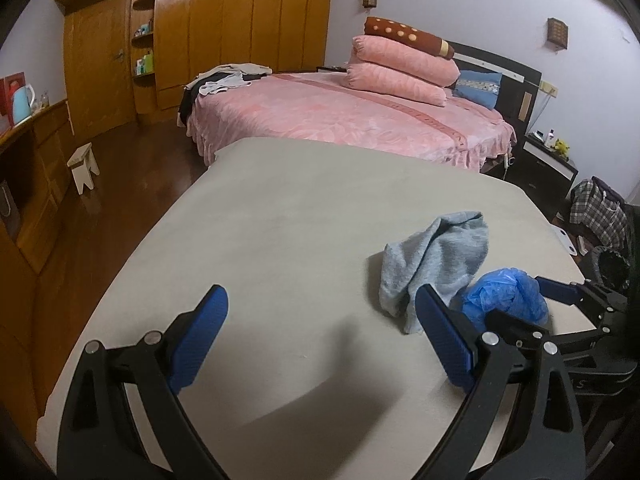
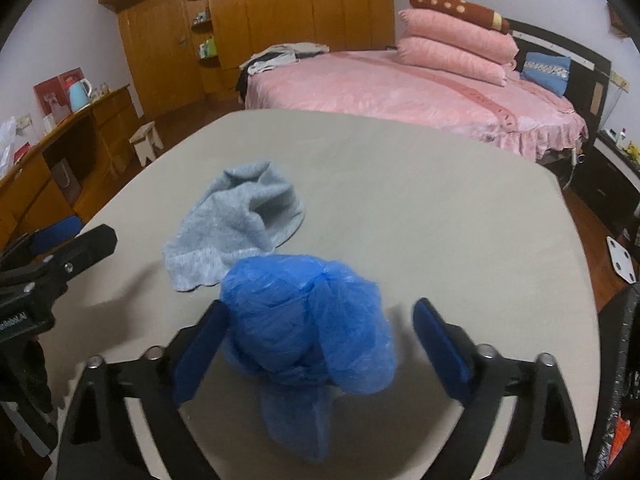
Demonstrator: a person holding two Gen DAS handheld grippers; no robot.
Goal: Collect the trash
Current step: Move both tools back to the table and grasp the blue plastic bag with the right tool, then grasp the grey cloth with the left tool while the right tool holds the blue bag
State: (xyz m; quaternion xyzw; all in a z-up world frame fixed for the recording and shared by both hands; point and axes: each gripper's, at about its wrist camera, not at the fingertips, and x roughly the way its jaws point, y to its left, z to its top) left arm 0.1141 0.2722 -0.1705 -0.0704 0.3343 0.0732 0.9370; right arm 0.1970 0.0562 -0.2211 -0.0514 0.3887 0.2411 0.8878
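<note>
1. We can read almost no writing: the left tool's black body, seen at the left edge of the right wrist view, bears small white letters, cut off and too blurred to make out. No brand shows on the bag, the towel or the surface.
2. The blue bag (image 2: 308, 320), crumpled thin plastic, lies on the beige surface (image 2: 440, 208) near its front edge, just in front of the grey towel (image 2: 236, 220) and touching or overlapping the towel's near edge.
3. In the right wrist view the bag's long axis runs roughly toward and away from the camera: a bulky bunched end lies farther off, by the towel, and a narrower tail points back toward the tool's base.
4. Our right tool (image 2: 320, 332) stands wide around the bag. The left pad (image 2: 200, 352) lies against or just beside the plastic; we cannot tell which. The right pad (image 2: 438, 344) stands clear of it with bare surface between, so the bag is not gripped.
5. Our left tool (image 1: 320, 320) is spread wide over bare surface with nothing between its pads, left of the towel (image 1: 432, 260) and the bag (image 1: 504, 296).
6. Beyond the surface stands a pink bed (image 2: 400, 88).
</note>
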